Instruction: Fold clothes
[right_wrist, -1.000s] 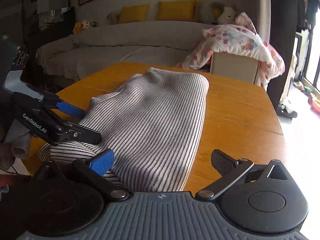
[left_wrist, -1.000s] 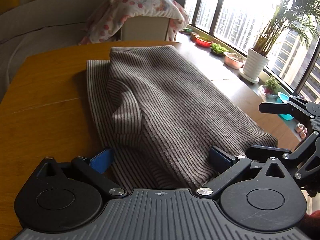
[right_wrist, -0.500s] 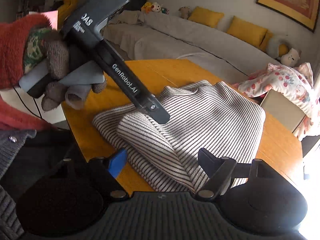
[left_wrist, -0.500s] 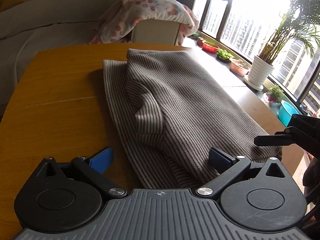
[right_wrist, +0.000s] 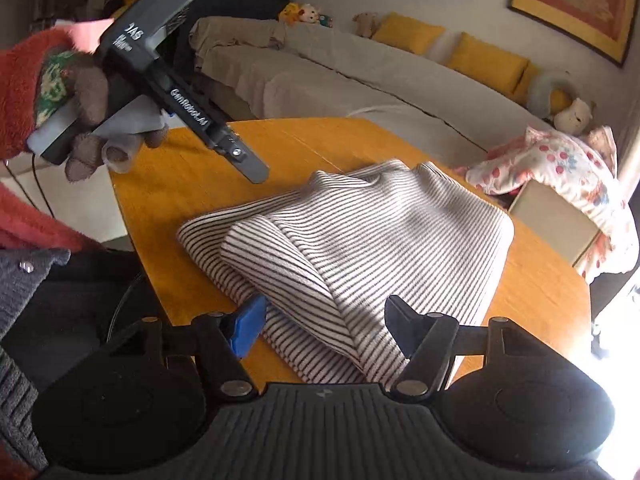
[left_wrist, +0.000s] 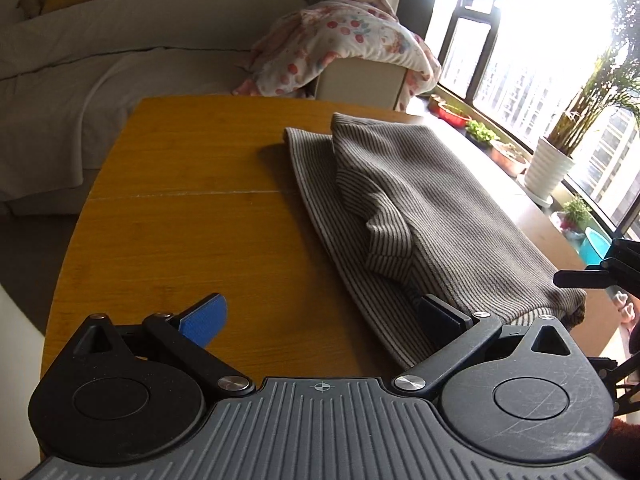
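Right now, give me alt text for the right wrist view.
A folded striped sweater lies on a wooden table, the open right gripper just over its near edge. The left gripper hangs above the table's far left; a sofa stands behind.

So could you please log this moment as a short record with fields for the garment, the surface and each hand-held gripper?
garment: striped sweater, folded, lying flat
surface: wooden table
left hand-held gripper: open, empty, lifted above the table's left part, its right finger over the sweater's edge
right hand-held gripper: open, empty, fingers either side of the sweater's near end
background: sofa, floral blanket, potted plant
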{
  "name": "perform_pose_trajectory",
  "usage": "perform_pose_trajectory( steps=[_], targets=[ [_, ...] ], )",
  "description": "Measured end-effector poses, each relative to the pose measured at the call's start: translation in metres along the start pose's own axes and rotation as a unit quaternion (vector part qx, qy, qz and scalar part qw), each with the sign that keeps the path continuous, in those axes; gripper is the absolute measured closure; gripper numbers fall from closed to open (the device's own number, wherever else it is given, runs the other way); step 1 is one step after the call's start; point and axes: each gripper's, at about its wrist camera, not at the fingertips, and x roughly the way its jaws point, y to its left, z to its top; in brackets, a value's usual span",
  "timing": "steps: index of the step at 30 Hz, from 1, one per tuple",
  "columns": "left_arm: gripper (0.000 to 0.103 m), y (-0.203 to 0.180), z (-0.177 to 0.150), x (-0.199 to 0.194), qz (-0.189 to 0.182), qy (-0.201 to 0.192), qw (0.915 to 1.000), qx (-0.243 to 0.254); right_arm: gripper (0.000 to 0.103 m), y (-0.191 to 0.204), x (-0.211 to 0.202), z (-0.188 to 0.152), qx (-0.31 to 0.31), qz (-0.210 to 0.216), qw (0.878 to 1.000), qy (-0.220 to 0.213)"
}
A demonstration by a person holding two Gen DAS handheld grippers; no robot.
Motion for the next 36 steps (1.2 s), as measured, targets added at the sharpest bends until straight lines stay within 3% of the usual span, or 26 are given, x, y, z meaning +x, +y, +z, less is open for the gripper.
perform_pose_trajectory(
  steps=[6, 9, 13, 18, 25, 33, 36],
  targets=[
    [0.0, -0.019, -0.002, 0.003, -0.015, 0.007, 0.9994, 0.029, 0.035, 0.016, 0.017, 0.001, -0.047, -0.023, 0.999, 0.01],
    [0.0, -0.028, -0.003, -0.001, -0.019, 0.007, 0.9985, 0.052, 0.036, -0.01, 0.022, 0.004, 0.058, 0.011, 0.998, 0.022],
    [0.0, -0.038, -0.005, -0.009, -0.024, 0.003, 0.9967, 0.078, 0.036, -0.044, 0.025, -0.005, 0.176, 0.06, 0.982, 0.021],
    [0.0, -0.05, -0.012, -0.016, -0.037, 0.007, 0.9911, 0.128, 0.036, -0.051, 0.026, -0.01, 0.202, 0.072, 0.977, 0.013],
    [0.0, -0.071, -0.032, -0.012, -0.056, 0.033, 0.9744, 0.215, 0.036, -0.059, 0.025, -0.016, 0.244, 0.089, 0.966, 0.001],
    [0.0, -0.069, -0.023, 0.022, 0.003, 0.038, 0.979, 0.2, 0.036, -0.058, 0.022, -0.014, 0.238, 0.085, 0.967, -0.007],
    [0.0, -0.064, -0.017, 0.028, 0.002, 0.033, 0.9834, 0.178, 0.028, -0.051, 0.013, -0.011, 0.211, 0.059, 0.976, -0.011]
  ],
)
